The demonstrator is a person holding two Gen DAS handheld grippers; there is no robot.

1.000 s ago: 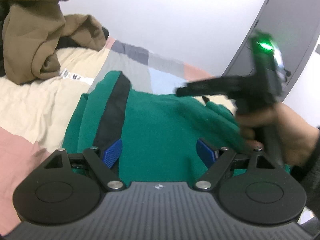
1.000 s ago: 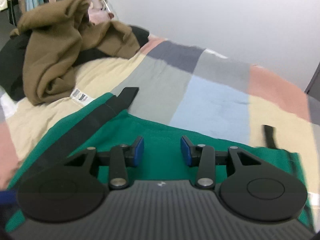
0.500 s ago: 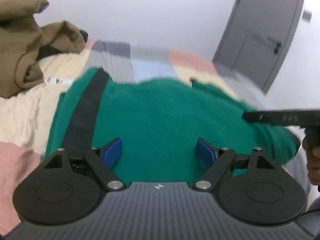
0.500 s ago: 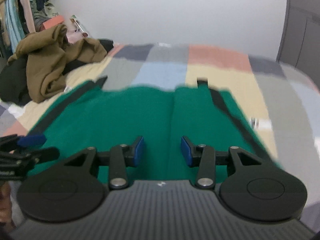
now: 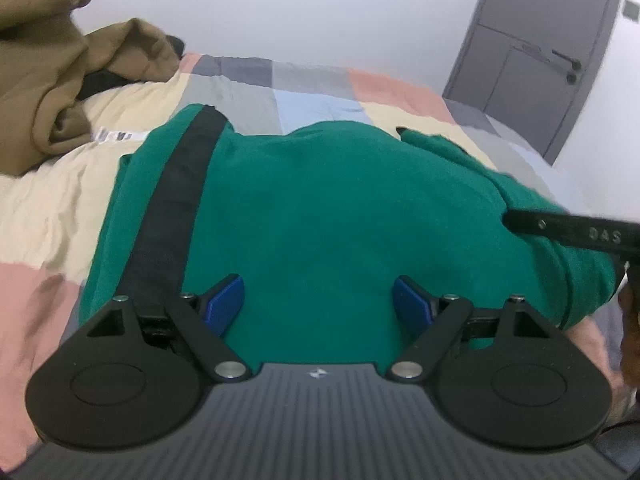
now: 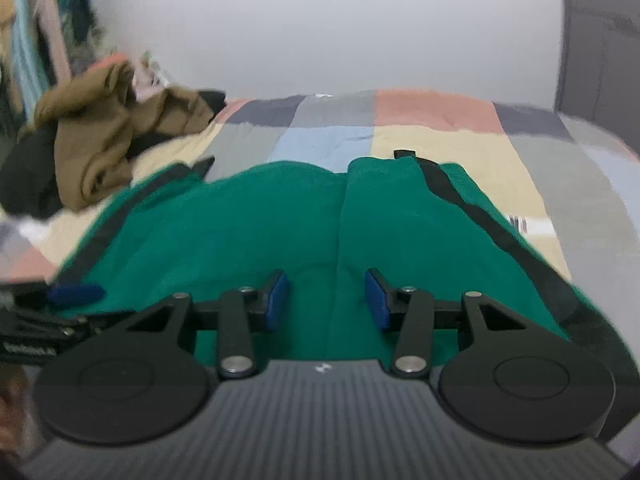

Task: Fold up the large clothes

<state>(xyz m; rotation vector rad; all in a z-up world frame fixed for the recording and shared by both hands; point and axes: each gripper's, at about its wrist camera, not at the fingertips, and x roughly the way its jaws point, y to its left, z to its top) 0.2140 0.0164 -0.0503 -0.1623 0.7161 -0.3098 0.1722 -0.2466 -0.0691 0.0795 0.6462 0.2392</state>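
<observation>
A pair of green trousers (image 5: 320, 208) with a black side stripe (image 5: 176, 184) on each leg lies on a patchwork bed; it also shows in the right wrist view (image 6: 248, 224), both legs side by side. My left gripper (image 5: 319, 306) is open and empty, low over the near end of the trousers. My right gripper (image 6: 326, 298) is open and empty, over the seam between the legs. The right gripper's body shows at the right edge of the left wrist view (image 5: 576, 232).
A heap of brown clothes (image 5: 44, 80) lies on the bed's far left, also in the right wrist view (image 6: 104, 136). The patchwork bedspread (image 5: 320, 84) runs to a white wall. A grey door (image 5: 536, 56) stands at the right.
Both grippers pulled back toward the near end of the trousers. The right gripper swung away from the middle of the left view to its right edge. Both stayed open.
</observation>
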